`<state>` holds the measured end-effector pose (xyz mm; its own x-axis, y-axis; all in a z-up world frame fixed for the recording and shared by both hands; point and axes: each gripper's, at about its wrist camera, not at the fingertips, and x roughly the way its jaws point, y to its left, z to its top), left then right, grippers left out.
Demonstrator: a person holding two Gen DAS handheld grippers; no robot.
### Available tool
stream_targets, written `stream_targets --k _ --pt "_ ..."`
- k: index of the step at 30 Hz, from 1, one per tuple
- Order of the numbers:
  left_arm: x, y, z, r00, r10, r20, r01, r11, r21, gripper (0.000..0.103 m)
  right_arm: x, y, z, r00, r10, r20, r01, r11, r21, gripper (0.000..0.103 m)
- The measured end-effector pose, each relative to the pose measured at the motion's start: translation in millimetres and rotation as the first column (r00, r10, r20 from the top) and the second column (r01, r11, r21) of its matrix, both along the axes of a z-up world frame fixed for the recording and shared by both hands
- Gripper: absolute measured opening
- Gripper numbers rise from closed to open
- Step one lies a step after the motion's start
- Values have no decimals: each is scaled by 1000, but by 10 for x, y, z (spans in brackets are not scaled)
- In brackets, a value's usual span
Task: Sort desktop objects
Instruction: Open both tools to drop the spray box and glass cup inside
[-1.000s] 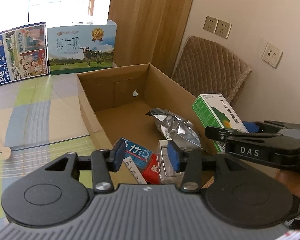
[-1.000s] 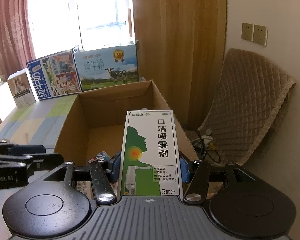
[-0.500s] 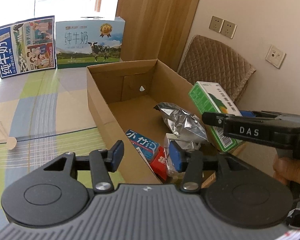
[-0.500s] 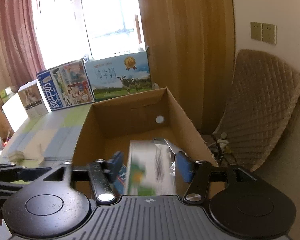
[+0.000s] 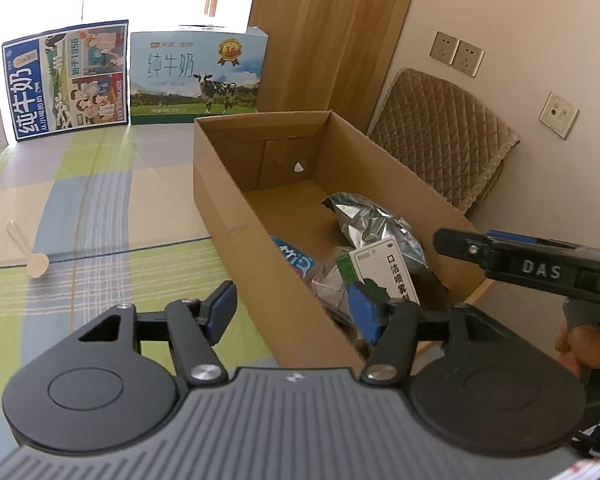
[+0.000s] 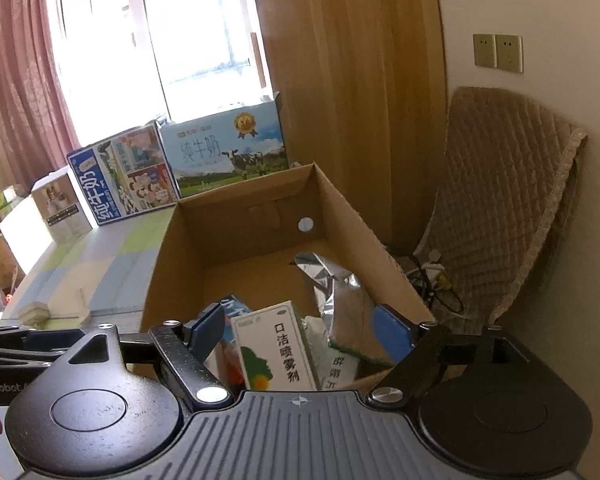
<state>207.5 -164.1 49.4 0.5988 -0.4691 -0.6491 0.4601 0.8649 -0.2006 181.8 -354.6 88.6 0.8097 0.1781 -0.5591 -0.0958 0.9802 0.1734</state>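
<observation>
Seen from the left wrist, the left tool (image 5: 290, 312) has its blue-padded jaws spread; they have just been opening, and nothing is pinched between them. One pad hangs over the green-and-blue checked surface (image 5: 100, 208), the other over the near end of the open brown cardboard box (image 5: 240, 200). Inside the box, the white-and-green rectangular spray carton with black Chinese lettering (image 5: 384, 270) lies tilted on other contents: a crumpled silver foil pouch (image 5: 376, 220) behind it and a blue printed packet (image 5: 296, 260) to its left. The right tool (image 5: 528, 264), black and marked "DAS", reaches in from the right above the box's right wall, with part of a hand (image 5: 584, 344) below it; its jaws are not visible here. Two printed milk cartons, a dark blue one (image 5: 66, 84) and a pale blue one with a cow (image 5: 198, 76), stand upright at the far edge of the surface. A small wooden piece (image 5: 30, 254) lies on the cloth at left.

Seen from the right wrist, the right tool (image 6: 304, 330) has its jaws wide apart; they have just been opening. The spray carton (image 6: 276, 350) lies below and between them in the box (image 6: 172, 264), apart from both pads, leaning against the foil pouch (image 6: 336, 300). The left tool (image 6: 28, 344) shows at the left edge. A quilted beige cushion (image 6: 508, 208) leans on the wall at right.
</observation>
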Motion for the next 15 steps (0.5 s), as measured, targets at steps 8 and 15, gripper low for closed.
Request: stream_targets --k 8,15 --pt "-206 217 74 1000 19 8 -19 1000 22 71 -264 196 178 999 33 29 -33 999 9 90" --pt "-421 506 198 998 57 28 -58 997 47 84 -501 479 335 995 81 60 -80 997 -14 100"
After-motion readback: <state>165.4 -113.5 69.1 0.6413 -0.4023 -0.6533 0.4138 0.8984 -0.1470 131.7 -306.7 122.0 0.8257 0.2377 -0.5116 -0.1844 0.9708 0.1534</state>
